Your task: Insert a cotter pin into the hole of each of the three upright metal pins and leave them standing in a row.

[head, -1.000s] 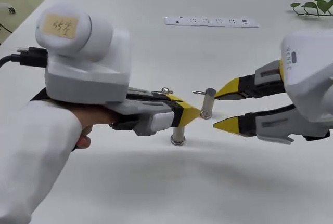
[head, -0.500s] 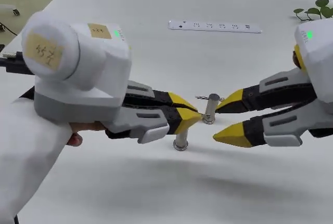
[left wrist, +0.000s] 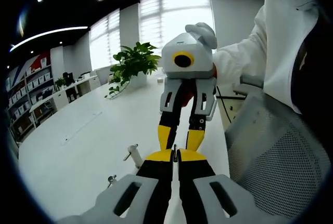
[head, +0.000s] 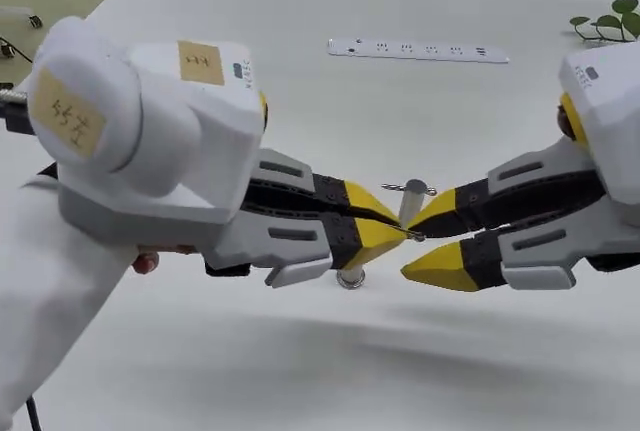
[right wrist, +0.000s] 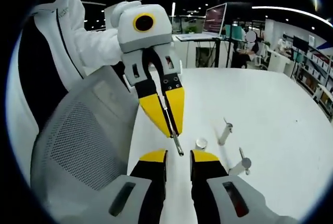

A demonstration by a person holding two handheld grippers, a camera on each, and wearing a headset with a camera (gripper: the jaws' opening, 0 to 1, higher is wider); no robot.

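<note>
One cotter pin [right wrist: 177, 143] was clenched in the left hand-held gripper [head: 400, 234], near the bare-looking metal pin [right wrist: 201, 143] on the tabletop [head: 300, 71]. The released right hand-held gripper [head: 408, 253] would best steady that pin while the tip was lined up with its hole.

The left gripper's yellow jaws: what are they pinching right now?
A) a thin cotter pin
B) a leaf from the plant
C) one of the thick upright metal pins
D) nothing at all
A: in the right gripper view, the left gripper has its jaws shut on a thin cotter pin, whose end sticks out past the yellow tips.
</note>
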